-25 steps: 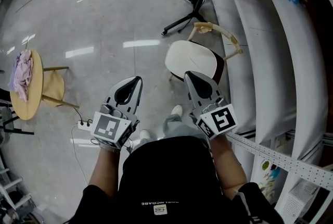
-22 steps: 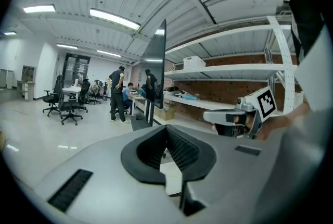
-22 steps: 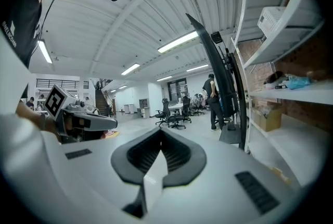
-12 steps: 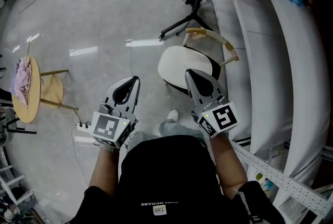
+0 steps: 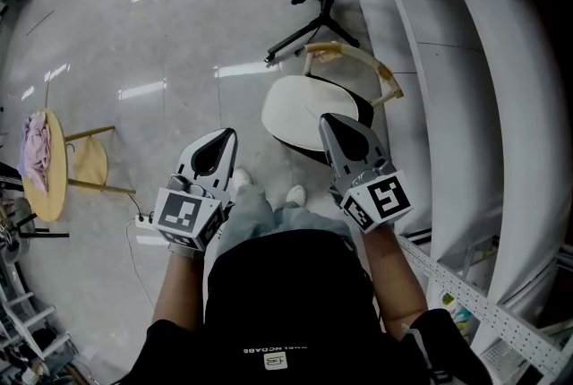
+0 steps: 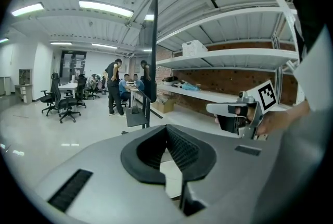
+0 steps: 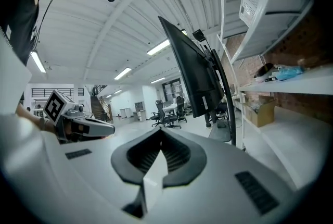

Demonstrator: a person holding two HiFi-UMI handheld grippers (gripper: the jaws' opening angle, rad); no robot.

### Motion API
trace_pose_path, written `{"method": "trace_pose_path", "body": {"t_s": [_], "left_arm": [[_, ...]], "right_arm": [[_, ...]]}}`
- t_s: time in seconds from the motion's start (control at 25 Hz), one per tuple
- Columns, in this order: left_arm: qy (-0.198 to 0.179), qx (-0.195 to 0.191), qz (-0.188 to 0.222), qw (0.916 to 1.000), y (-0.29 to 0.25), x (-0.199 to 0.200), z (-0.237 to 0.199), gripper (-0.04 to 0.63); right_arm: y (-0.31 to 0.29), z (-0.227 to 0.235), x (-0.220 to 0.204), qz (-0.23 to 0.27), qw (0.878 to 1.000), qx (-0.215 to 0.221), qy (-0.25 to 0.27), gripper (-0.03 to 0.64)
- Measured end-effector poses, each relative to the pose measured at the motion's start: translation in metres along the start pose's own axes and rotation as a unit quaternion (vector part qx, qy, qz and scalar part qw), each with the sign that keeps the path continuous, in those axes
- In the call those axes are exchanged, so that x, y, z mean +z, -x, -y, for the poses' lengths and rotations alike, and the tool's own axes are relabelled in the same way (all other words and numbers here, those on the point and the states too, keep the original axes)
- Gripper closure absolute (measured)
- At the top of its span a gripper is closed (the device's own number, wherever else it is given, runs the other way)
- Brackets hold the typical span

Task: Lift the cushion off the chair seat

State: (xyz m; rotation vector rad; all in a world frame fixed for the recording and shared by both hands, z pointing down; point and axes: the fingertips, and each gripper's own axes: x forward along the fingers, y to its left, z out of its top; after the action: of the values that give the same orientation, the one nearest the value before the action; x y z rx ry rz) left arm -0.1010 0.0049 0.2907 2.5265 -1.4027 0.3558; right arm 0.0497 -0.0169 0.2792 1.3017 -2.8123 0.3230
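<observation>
Both grippers have drawn nearer the chair [image 5: 354,59]; left gripper [image 5: 224,135] and right gripper [image 5: 331,120] have jaws together, holding nothing, while the white cushion [image 5: 304,106] lies on its seat just ahead of them

The floor [image 5: 179,34] bears a chair [image 5: 354,56] (cushion [image 5: 309,110] atop) and round table [image 5: 55,188].
</observation>
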Motion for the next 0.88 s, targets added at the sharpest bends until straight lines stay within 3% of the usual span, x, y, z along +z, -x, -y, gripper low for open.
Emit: {"method": "trace_pose_path", "body": {"t_s": [0.88], "left_arm": [[-0.012,-0.089,-0.071,0.9934,-0.087,-0.056,-0.043,0.581]], "right_arm": [[-0.024,0.038,-0.025,-0.041,0.994,-0.103,-0.008,0.606]]}}
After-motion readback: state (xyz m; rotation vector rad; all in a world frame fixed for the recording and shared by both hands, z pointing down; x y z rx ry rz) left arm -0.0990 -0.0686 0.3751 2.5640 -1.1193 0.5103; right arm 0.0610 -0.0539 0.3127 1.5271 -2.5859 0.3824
